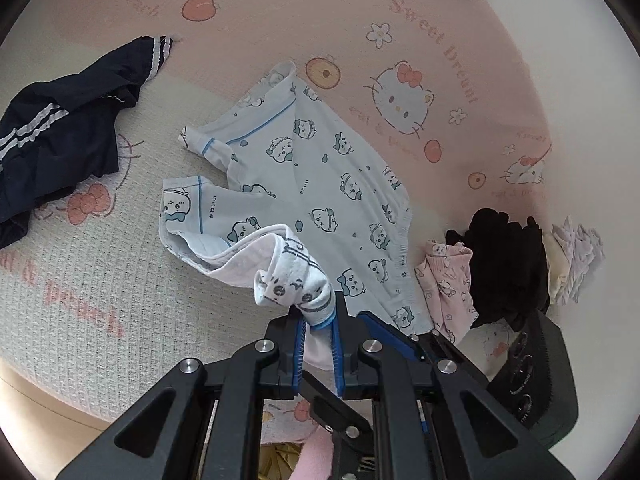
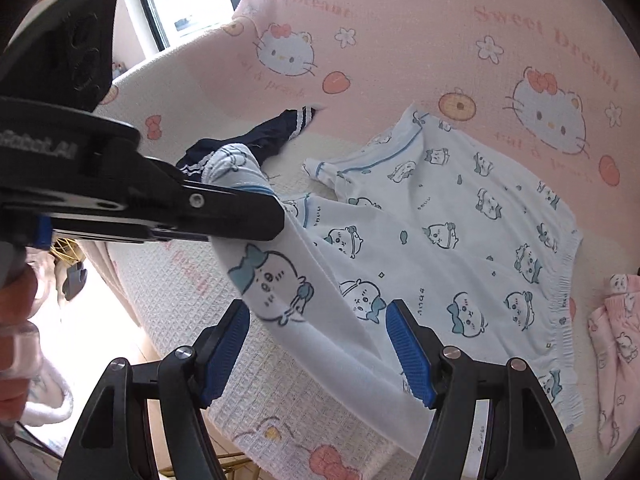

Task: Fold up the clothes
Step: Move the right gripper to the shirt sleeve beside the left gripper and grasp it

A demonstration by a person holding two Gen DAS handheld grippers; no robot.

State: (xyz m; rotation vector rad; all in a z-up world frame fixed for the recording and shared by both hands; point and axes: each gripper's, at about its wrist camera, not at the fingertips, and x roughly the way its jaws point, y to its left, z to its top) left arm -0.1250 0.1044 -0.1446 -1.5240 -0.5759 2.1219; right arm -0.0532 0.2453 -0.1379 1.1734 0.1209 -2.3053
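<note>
A pale blue garment (image 1: 320, 168) printed with cartoon animals lies spread on the bed; in the right wrist view the garment (image 2: 460, 240) fills the middle. My left gripper (image 1: 316, 314) is shut on one corner of it and holds that corner bunched above the bed. From the right wrist view the left gripper (image 2: 276, 216) comes in from the left with the fabric draped off its tip. My right gripper (image 2: 316, 312) stands open, and the lifted strip of fabric runs between its blue pads (image 2: 408, 352) without being pressed.
The bed has a pink and cream cat-print sheet (image 1: 400, 20). A navy striped garment (image 1: 60, 132) lies left, and pink (image 1: 444, 280), black (image 1: 504, 268) and whitish (image 1: 576, 256) clothes are piled right. The bed's edge (image 2: 192, 364) drops away near me. A hand (image 2: 16, 320) shows at left.
</note>
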